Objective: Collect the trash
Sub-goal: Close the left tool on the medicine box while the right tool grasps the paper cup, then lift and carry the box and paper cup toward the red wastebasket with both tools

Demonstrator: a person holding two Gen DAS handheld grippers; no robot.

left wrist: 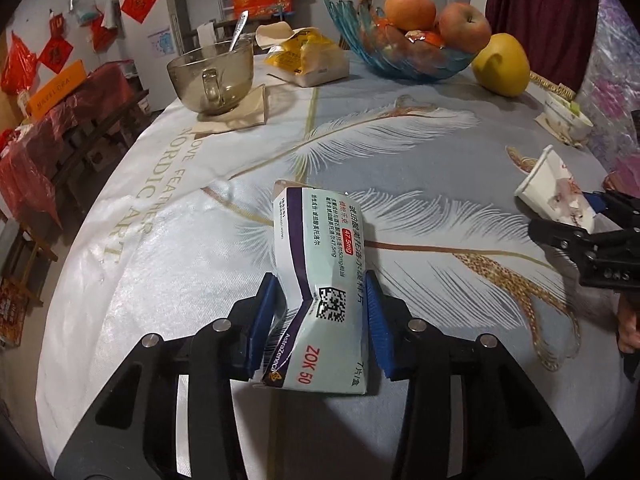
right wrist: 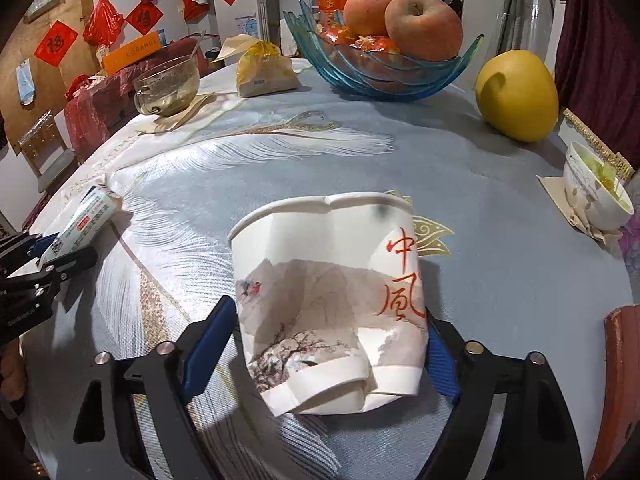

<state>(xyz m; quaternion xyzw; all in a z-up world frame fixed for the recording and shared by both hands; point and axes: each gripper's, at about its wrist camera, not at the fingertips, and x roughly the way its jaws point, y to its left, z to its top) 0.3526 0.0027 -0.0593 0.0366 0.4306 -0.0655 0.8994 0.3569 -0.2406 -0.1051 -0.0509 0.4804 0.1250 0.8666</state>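
My left gripper (left wrist: 324, 312) is shut on a crumpled pale-green medicine box (left wrist: 320, 276) marked "ZOK 50"; the box is pinched in at its middle and held above the feather-print tablecloth (left wrist: 420, 160). My right gripper (right wrist: 328, 340) is shut on a crushed white paper cup (right wrist: 332, 300) with a painted landscape and red characters, its mouth pointing away. In the left wrist view the right gripper (left wrist: 580, 224) with the cup (left wrist: 554, 194) is at the right. In the right wrist view the left gripper (right wrist: 52, 254) with the box (right wrist: 86, 216) is at the left.
At the table's far side stand a smoky glass bowl with a spoon (left wrist: 212, 76) on a napkin, a torn yellow packet (left wrist: 308, 56), a blue glass fruit bowl with apples (left wrist: 404, 40) and a yellow pomelo (left wrist: 500, 64). A small white bowl (right wrist: 596, 192) sits at the right edge.
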